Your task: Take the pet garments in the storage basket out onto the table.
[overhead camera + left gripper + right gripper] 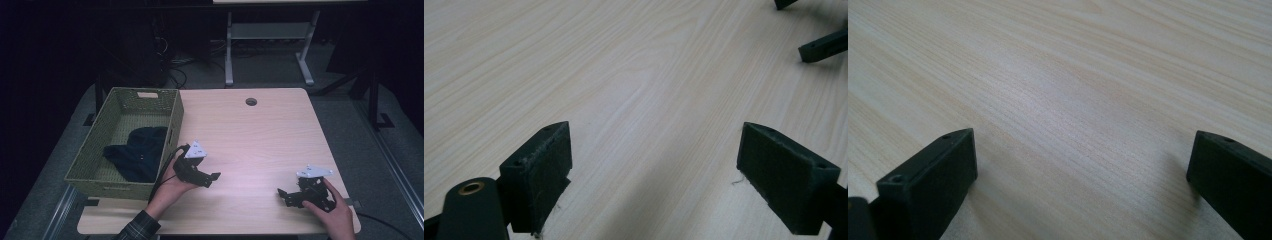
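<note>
Both tools, left (212, 178) and right (283, 194), gape (seemingly facing inward) over table (260, 135).

Black grippers (212, 178) with grey plates; plaid sleeve (135, 229).

A pale wood-grain table (260, 140) with rounded corners and a round cable hole (251, 102) near its far edge stands on a grey floor (345, 125). Beyond it, the light-grey legs of another desk (270, 45) rise from the floor — dark cables (175, 70) lie tangled to their left. The room behind is very dark; a metal rail (395, 170) runs along the floor at right.
</note>
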`<move>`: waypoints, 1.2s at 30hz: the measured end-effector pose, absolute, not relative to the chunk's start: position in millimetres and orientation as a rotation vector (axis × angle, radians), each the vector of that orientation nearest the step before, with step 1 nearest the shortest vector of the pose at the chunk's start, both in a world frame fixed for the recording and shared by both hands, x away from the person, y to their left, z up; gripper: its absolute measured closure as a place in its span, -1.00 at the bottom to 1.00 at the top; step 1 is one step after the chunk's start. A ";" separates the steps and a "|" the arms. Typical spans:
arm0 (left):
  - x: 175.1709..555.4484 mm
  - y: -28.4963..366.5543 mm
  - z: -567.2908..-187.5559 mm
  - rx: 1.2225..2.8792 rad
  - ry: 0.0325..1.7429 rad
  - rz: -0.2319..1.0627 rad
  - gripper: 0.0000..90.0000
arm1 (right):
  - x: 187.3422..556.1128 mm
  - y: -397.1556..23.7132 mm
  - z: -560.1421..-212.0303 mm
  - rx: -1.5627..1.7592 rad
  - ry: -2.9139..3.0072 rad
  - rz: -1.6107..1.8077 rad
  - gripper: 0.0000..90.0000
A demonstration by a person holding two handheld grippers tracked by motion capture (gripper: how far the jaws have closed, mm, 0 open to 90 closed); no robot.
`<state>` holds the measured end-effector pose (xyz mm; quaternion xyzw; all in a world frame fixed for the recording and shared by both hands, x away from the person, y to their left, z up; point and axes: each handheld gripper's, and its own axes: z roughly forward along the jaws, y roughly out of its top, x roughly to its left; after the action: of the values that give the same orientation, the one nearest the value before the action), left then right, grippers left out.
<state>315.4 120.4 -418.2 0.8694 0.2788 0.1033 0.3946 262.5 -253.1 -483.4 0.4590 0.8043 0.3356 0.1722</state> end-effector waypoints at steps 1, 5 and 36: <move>315.4 120.4 -418.2 2.205 0.707 0.262 -0.69 | 262.5 -253.2 -483.4 1.302 2.283 0.953 -1.00; 315.2 119.9 -414.3 2.208 0.695 0.259 -0.69 | 262.5 -253.1 -483.4 1.303 2.282 0.953 -1.00; 319.8 122.6 -382.0 2.183 0.671 0.255 -0.69 | 262.5 -253.1 -483.4 1.304 2.282 0.953 -1.00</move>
<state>319.8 122.6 -382.0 0.8668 0.2663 0.1013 0.4093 262.5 -253.1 -483.4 0.4594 0.8041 0.3358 0.1721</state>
